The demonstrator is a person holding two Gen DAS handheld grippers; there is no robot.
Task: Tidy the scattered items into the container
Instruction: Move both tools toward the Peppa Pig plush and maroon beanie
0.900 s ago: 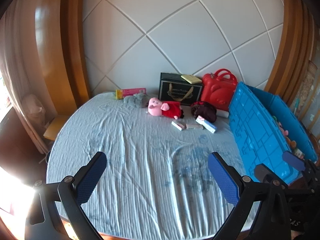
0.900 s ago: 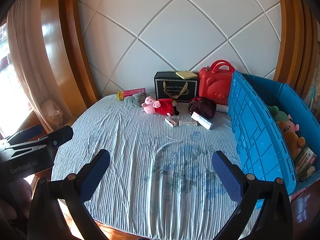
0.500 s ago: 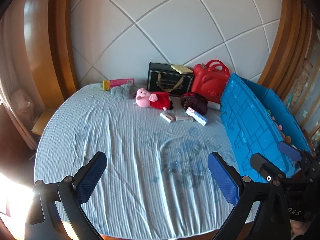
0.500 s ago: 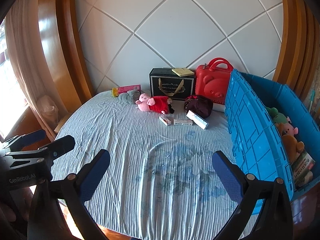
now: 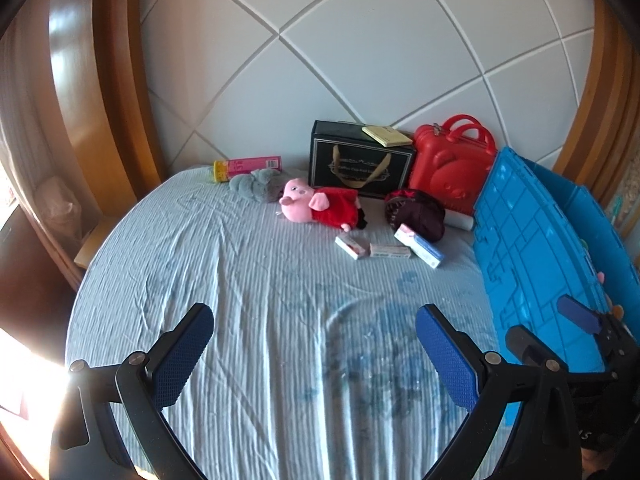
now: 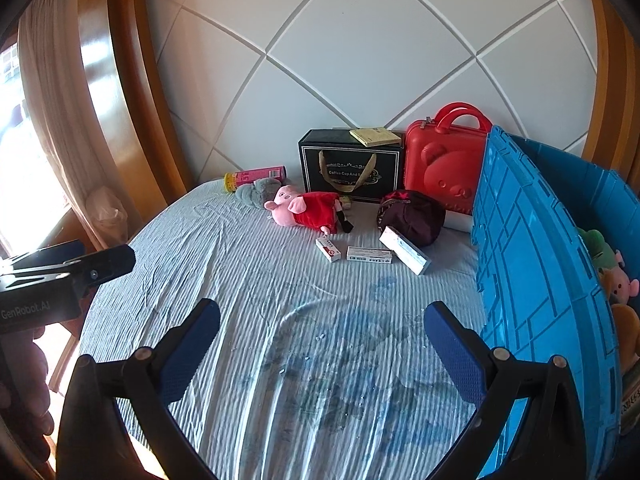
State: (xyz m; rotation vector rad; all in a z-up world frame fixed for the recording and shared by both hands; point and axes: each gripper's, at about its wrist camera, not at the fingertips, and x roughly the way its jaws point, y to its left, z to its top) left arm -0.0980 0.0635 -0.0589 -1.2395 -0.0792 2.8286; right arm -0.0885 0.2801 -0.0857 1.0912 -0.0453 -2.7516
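Left tongs [image 5: 314,354] and right tongs [image 6: 322,352] both spread wide, empty, above bed [image 6: 260,280]. Pig plush [image 6: 304,210], three small boxes [image 6: 368,255], dark pouch [image 6: 412,216] lie near headboard. Blue container [image 6: 532,264] at bed's right, plush toys inside.

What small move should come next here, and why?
Probably ease the right gripper forward toward the three small boxes. Both grippers are open and hold nothing, with the left gripper equally far back, and the boxes are the nearest loose items on the bedsheet, lying close to the blue crate on the right.
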